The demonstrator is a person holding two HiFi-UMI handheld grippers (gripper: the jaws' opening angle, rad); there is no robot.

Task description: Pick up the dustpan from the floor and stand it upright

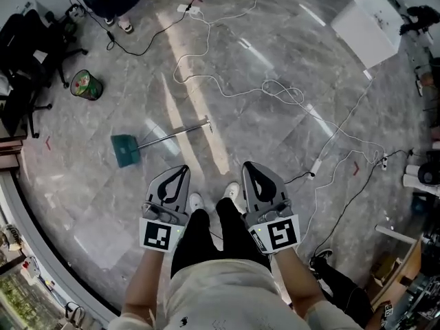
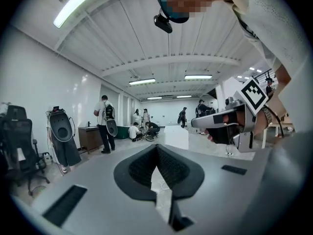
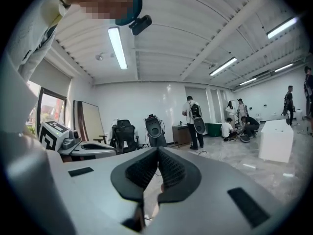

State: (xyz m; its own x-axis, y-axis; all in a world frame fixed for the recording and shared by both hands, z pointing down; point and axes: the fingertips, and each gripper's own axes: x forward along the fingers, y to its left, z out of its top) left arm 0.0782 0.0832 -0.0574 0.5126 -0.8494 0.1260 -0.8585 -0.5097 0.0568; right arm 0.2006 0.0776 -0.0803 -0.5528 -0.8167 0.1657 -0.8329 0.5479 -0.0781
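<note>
Dustpan [image 1: 125,150] lying flat, untouched.
Fingers of left gripper [image 1: 184,170] and right gripper [image 1: 246,165] are clenched, empty; the handle [image 1: 175,133] could be skidded across the seemingly slick floor [image 1: 275,129].

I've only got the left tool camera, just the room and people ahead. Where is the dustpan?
Observer: The dustpan lies flat on the floor, ahead of the left tool and off to its left.
Operator: Which way does its handle run?
Observer: The handle runs off to the right, crossing ahead of the left tool.
Operator: Is the right tool holding anything?
Observer: No, the right tool is shut and empty.
</note>
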